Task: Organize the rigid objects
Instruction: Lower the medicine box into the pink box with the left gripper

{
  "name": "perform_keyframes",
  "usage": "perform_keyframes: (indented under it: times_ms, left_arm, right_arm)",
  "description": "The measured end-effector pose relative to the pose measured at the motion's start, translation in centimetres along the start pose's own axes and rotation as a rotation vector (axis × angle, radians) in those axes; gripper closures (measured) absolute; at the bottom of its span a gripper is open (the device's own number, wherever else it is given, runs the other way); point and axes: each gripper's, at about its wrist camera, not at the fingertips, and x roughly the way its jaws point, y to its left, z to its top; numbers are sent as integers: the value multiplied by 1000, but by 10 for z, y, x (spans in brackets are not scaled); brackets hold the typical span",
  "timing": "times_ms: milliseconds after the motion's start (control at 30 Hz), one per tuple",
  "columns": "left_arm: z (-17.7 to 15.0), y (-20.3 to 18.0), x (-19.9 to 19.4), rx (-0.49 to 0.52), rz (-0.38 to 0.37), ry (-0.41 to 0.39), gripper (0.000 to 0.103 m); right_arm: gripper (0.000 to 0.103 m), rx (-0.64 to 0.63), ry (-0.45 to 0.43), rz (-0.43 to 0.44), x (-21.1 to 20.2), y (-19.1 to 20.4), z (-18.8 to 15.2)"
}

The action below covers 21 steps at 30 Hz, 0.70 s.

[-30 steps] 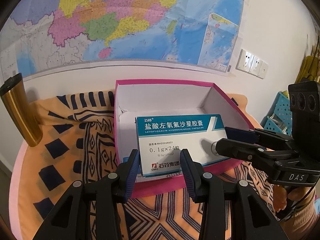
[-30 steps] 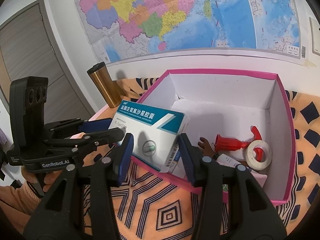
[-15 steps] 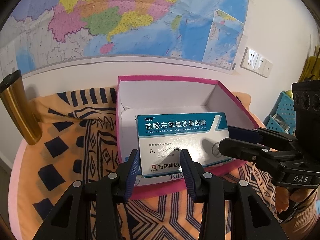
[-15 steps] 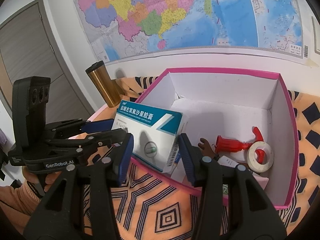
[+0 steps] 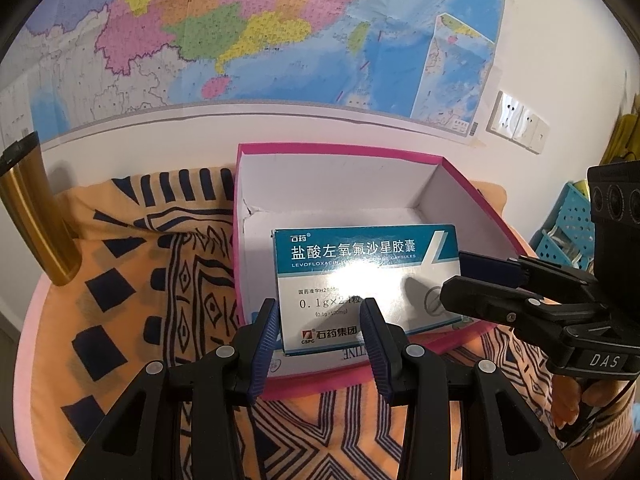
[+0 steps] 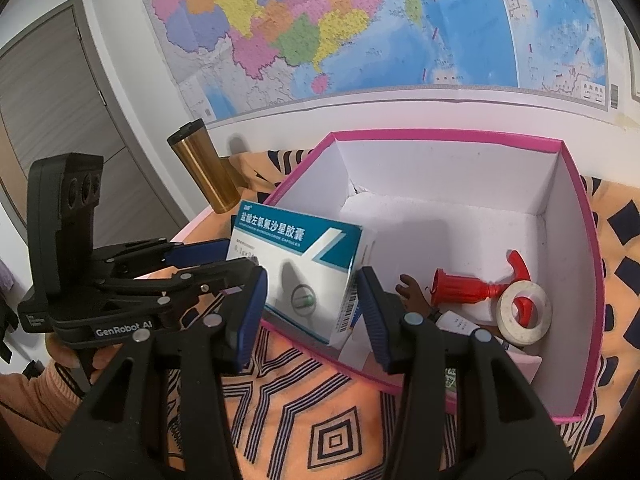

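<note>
A blue-and-white medicine box (image 5: 360, 264) stands tilted over the near rim of the pink carton (image 5: 340, 150), face towards my left camera. Its lower left corner sits between the fingers of my left gripper (image 5: 318, 312), which is shut on it. My right gripper (image 5: 452, 278) comes in from the right, one finger behind the box's right end and one in front. In the right wrist view the medicine box (image 6: 296, 248) fills the gap of the right gripper (image 6: 312, 284). Whether those pads press on it does not show. The left gripper (image 6: 240, 260) holds the box's left edge.
Inside the pink carton (image 6: 440, 134) lie a red plastic piece (image 6: 464, 290), a white tape roll (image 6: 524, 314) and some white packets. A gold tumbler (image 5: 36, 216) stands at the left on the patterned cloth (image 5: 132, 280). A blue basket (image 5: 568, 228) is at the far right.
The left view has shifted slightly, so the carton's far rim sits a little higher. The medicine box keeps its place between both pairs of fingers.
</note>
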Motion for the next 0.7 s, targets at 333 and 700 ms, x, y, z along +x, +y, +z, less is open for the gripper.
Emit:
perform_keyframes:
  times_ms: [333,700]
  left_arm:
    - [0,2,5,-6,4,10,62]
    - [0,3,10,-10,8,22,62]
  right_arm:
    - [54,8,7,3,4,-3,-2]
    - [54,13,11,7,5,-4,-2]
